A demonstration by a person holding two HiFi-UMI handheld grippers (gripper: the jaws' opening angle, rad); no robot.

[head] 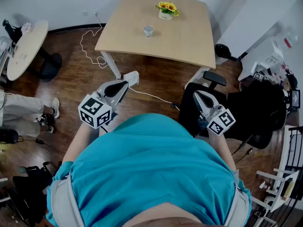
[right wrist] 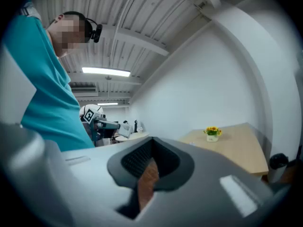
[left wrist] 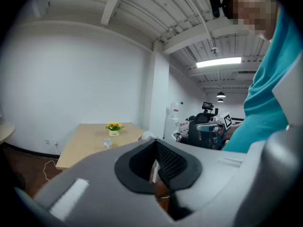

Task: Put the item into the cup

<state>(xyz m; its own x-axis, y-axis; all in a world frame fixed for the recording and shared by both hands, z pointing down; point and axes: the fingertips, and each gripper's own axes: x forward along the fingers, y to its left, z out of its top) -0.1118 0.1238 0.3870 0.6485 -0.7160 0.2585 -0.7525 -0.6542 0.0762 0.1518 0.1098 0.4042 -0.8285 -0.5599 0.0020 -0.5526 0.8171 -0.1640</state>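
Observation:
A small white cup [head: 148, 30] stands near the middle of a light wooden table [head: 189, 41] far ahead of me; it also shows in the left gripper view as the cup [left wrist: 107, 144]. Behind it sits a pot of yellow flowers [head: 166, 11]. I hold both grippers close to my body, well short of the table and over the wooden floor. My left gripper [head: 116, 87] is shut with nothing in it, its pads [left wrist: 165, 162] nearly touching. My right gripper [head: 200, 100] is likewise shut and holds nothing. No other loose item shows on the table top.
A black office chair [head: 251, 112] stands just right of my right gripper. White cables [head: 90, 46] trail on the floor by the table's left leg. A round table [head: 26, 44] and a seated person's legs [head: 23, 109] are at the left; white shelves [head: 267, 56] at the right.

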